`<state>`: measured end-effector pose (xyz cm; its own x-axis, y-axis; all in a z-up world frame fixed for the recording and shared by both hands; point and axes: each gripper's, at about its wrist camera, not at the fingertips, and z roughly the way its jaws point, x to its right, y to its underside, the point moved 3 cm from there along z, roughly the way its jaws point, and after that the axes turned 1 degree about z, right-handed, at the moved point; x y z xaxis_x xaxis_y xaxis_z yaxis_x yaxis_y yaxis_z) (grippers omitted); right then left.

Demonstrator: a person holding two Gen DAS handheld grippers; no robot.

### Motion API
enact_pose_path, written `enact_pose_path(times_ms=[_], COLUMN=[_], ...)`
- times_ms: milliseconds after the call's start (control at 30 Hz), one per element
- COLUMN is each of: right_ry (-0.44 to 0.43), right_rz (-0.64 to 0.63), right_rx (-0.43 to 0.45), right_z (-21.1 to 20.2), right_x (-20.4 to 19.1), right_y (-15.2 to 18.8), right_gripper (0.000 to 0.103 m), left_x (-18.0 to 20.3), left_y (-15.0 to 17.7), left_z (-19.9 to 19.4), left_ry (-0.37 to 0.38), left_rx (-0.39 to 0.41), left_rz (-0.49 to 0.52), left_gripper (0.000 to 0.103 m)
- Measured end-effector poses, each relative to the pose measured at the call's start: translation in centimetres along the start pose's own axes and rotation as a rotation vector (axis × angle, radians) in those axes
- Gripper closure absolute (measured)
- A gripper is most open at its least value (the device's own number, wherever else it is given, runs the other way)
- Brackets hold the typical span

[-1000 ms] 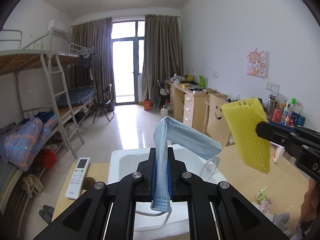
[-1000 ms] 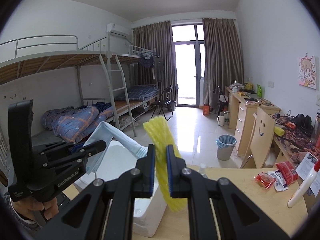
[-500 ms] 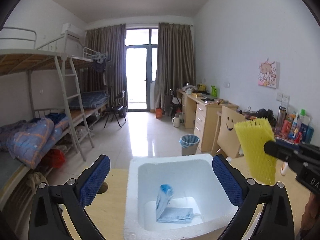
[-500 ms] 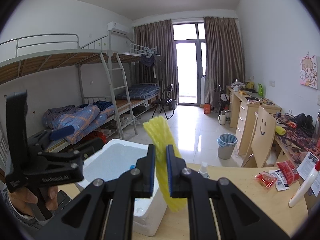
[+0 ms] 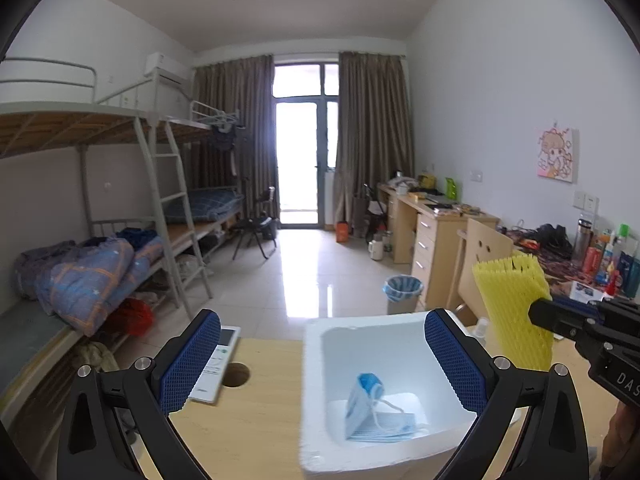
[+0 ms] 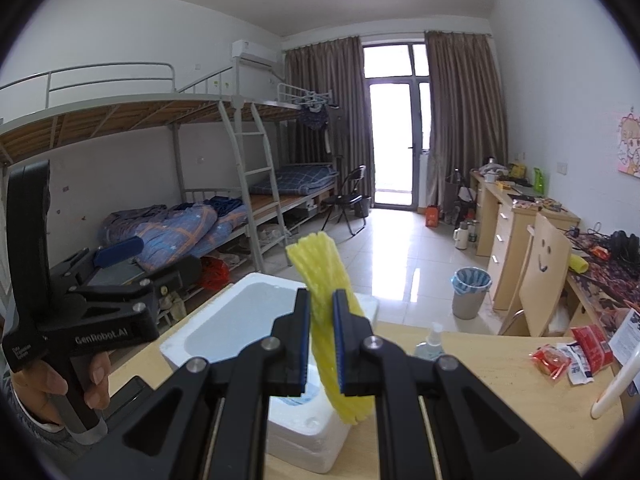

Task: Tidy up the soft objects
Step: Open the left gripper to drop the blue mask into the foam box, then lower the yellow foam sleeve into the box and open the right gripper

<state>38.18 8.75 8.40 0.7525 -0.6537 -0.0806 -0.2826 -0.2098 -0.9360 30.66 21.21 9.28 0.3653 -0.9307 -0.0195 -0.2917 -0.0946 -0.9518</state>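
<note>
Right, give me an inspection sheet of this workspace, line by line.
Surface: light wooden table, with a round hole.
Job's things: blue surgical mask lying inside the white foam box; yellow foam net sleeve held upright.
Clutter: white remote control, clear spray bottle, red snack packets.
Grippers: left gripper open above the box; right gripper shut on the sleeve.
Cables: nothing seen on the table.
Surroundings: bunk beds, desks, bin.
</note>
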Motion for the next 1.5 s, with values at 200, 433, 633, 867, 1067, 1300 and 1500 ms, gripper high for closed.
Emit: enact_pose_path(times_ms=[200,433,633,867,1067,1300,1500], right_ry=[-0.064,-0.1,-0.105,-0.091,-0.076,-0.06,-0.052], right_rz=[-0.016,-0.031,-0.013,-0.019,0.002,-0.013,0.001], right_rx=[-0.028,-0.054,-0.077,-0.112,-0.085,-0.085,-0.067], right_z=[1.4,2.9,3.4,4.3,3.6,2.7,1.1], right_x=[-1.9,-3.3,-2.7,-2.9,-2.5,-2.6,-1.9], right_y=[0.2,0.4,0.8,1.1,1.0,0.8,0.3], right_gripper=[0.089,0.089,0.089,0.067,0.035,0.035,0.035], left_x=[-2.2,-4.1,-3.7,-3.7,-4.2,-3.9,-3.4], left_y=[0.8,1.1,1.2,1.4,1.3,1.2,0.9], left_z=[-1.1,-2.4,-2.8,-2.7,-2.8,-2.9,-3.8], left_ry=[-0.071,-0.124,-0.119,-0.103,-0.104,-0.096,-0.086], left_rx=[0.003,0.002,0.001,-0.007,-0.008,-0.01,0.003], left_rz=[-0.002,-0.021,-0.005,-0.006,-0.013,-0.012,-0.018], left_gripper=[0.001,0.001,0.001,0.001,0.001,0.001,0.001])
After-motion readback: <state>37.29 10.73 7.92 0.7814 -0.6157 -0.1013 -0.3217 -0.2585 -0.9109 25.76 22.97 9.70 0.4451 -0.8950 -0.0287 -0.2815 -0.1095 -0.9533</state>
